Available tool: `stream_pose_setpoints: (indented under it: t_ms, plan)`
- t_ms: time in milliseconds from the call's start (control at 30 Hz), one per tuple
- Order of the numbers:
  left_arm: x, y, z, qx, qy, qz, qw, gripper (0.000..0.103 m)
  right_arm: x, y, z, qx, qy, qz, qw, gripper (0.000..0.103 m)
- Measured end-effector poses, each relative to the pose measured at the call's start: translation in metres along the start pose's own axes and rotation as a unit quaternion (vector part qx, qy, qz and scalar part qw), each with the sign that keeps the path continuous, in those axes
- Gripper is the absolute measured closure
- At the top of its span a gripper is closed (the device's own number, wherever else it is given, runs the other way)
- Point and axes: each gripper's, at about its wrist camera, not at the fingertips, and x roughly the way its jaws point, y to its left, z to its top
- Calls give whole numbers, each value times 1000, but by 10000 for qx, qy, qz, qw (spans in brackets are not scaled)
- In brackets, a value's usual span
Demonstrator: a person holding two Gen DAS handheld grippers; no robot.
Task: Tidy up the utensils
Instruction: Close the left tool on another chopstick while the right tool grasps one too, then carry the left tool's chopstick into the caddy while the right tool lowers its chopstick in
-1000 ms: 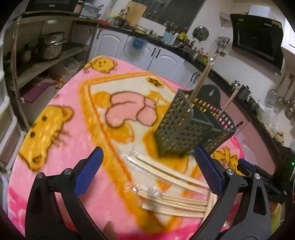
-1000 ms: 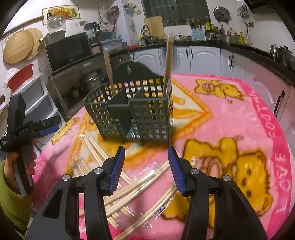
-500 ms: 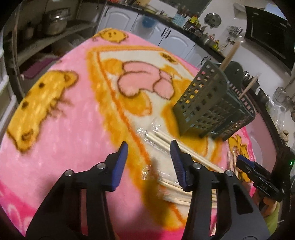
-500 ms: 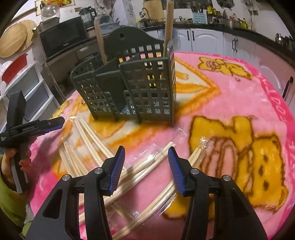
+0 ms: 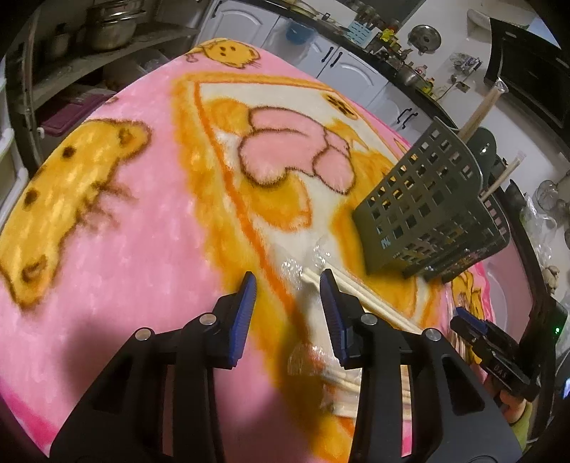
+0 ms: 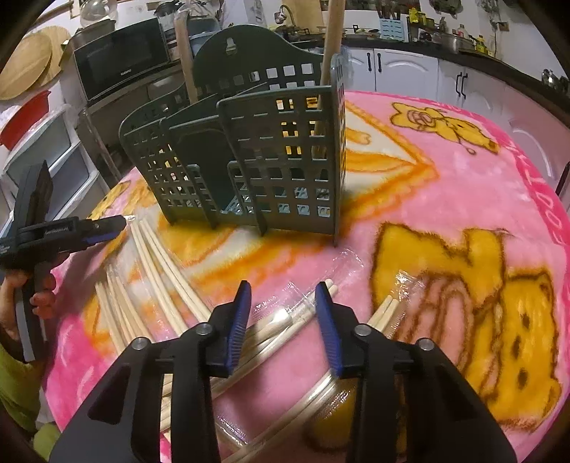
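Observation:
A dark green perforated utensil holder [image 5: 427, 213] [image 6: 249, 160] stands on the pink blanket, with wrapped chopsticks upright in it [image 5: 477, 114] [image 6: 329, 53]. Several plastic-wrapped chopstick pairs [image 6: 160, 270] lie loose in front of it. My left gripper [image 5: 288, 281] hangs low over the end of one wrapped pair [image 5: 356, 290]. Its jaws are closing, with the wrapper tip between them and no pad touching it. My right gripper [image 6: 284, 288] is also closing, straddling another wrapped pair [image 6: 285, 318] without pressing it. Each gripper shows in the other's view: right [image 5: 491, 356], left [image 6: 71, 228].
The pink bear-print blanket [image 5: 142, 249] covers a round table. White cabinets under a cluttered dark counter [image 6: 402, 67] stand behind it. A shelf with metal pots [image 5: 110, 25] and a microwave [image 6: 121, 60] are off one side. A hand in a green sleeve [image 6: 39, 302] holds the left gripper.
Both grippers have sunk toward the loose chopsticks. The left jaws narrowed from wide apart to a small gap. The right jaws also drew closer together.

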Motion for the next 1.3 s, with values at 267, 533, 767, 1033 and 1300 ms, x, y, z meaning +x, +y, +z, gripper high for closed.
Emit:
stream_pose_setpoints:
  t_ms: [267,533,767,1033,1300]
  plan:
    - [8,3,9,-132,-46,23,9999,86,2,0,1,29,3,108,9999,98]
    - [10,5,15,-164,-84,20,9998,103,-10,-6,3,368,-145,457,9982,102]
    - [-17,-4,18,-128,-396,-236,9989,103,-32,0,11,475,-429,730,9953,102]
    - [-67,-40,26,254,-928,-634,9933,103,-74,20,29,215,-1039,861,9906,102]
    - [-103,-87,34,724,-1303,-1050,9832,103,-113,39,46,-183,-1595,827,9836,102]
